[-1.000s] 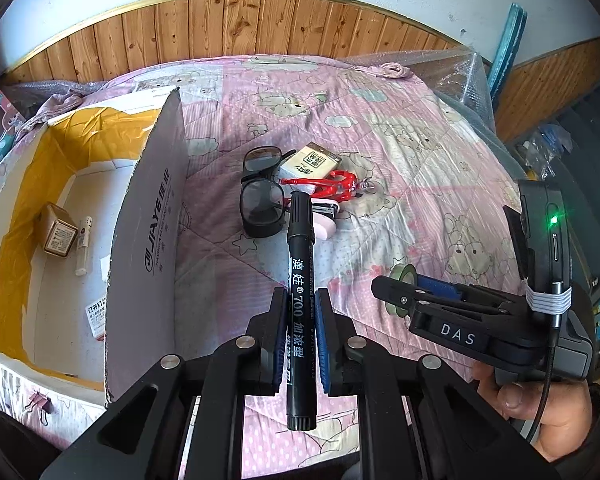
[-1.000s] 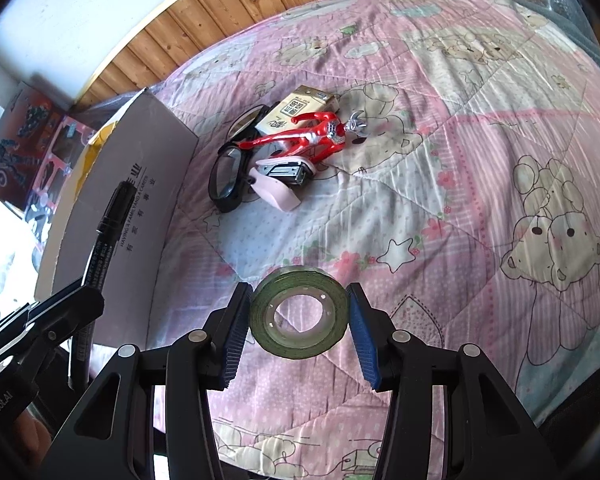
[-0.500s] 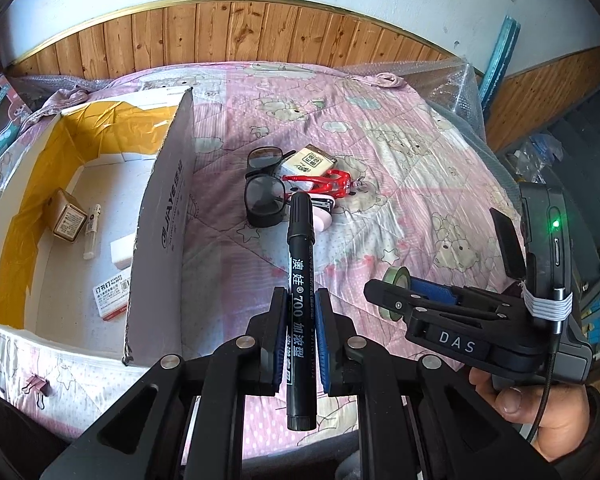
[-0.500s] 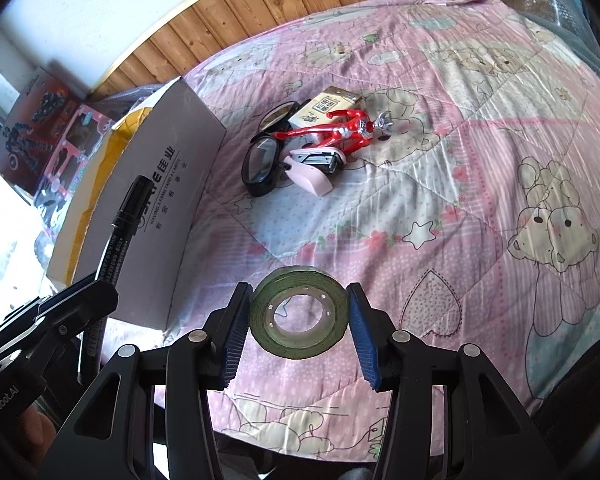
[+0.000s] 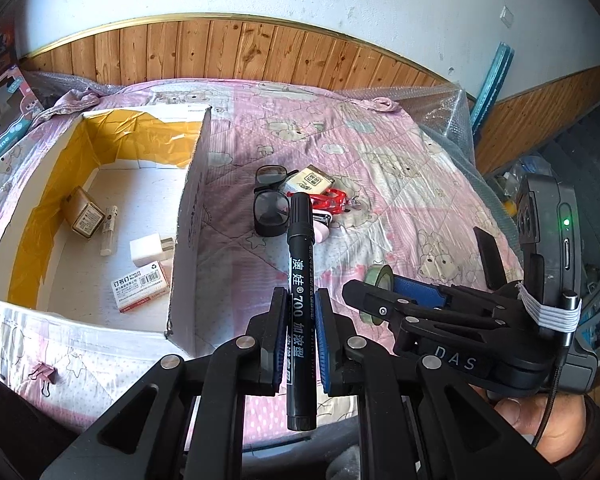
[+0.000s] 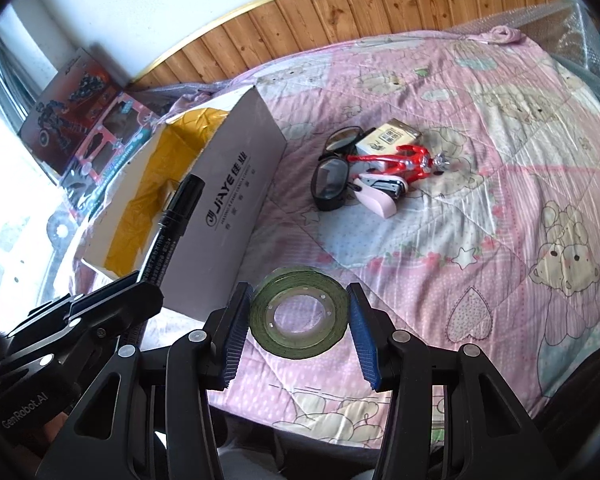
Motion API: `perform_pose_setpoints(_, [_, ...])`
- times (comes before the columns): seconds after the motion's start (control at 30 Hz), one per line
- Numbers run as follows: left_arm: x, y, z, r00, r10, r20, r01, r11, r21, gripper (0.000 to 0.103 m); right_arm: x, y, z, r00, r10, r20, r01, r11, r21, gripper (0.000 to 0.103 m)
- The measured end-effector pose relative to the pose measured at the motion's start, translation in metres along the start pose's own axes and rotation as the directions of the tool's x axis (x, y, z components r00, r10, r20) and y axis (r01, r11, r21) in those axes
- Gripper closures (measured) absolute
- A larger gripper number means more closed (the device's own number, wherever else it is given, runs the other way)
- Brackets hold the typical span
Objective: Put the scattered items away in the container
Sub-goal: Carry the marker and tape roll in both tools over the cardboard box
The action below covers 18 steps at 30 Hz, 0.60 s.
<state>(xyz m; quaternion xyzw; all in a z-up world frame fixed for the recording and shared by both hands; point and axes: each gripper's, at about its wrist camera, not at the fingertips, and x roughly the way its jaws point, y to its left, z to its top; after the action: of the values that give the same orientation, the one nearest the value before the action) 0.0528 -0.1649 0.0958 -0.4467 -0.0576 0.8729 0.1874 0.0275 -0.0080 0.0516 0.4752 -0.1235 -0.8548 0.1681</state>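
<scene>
My left gripper [image 5: 301, 304] is shut on a black marker pen [image 5: 300, 264], held lengthwise above the bed, to the right of the box. My right gripper [image 6: 299, 312] is shut on a green tape roll [image 6: 299, 312], lifted above the quilt; the tape roll [image 5: 378, 278] also shows in the left wrist view. The open cardboard box [image 5: 192, 216] with yellow lining sits at the left and holds a staples box [image 5: 140, 286], a white charger [image 5: 150, 249], a small brown box [image 5: 83, 216] and a thin tube [image 5: 109, 230]. Glasses [image 6: 334, 168], a red figure [image 6: 404, 160], a pink stapler [image 6: 380, 194] and a small carton [image 6: 388, 138] lie clustered on the quilt.
The pink bear quilt [image 6: 480, 220] covers the bed. Wood panelling [image 5: 260, 52] runs behind it. Toy boxes [image 6: 84, 120] stand left of the cardboard box. A pink binder clip [image 5: 44, 372] lies by the box's near wall. A hand [image 5: 548, 428] holds the right gripper.
Both grippers have risen and drawn back from the bed with their items held. More of the box's inside shows now, and the clustered items look smaller and farther.
</scene>
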Motion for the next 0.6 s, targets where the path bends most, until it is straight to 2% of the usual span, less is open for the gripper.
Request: perform_pose_setpoints(0.6, [-0.032, 0.04, 0.011, 0.997, 0.011, 0.076, -0.005, 0.997, -0.076, 0.089, -0.01, 0.062, 0.031, 0.998, 0.051, 0.032, -0.047, 0.992, -0.114, 0.053])
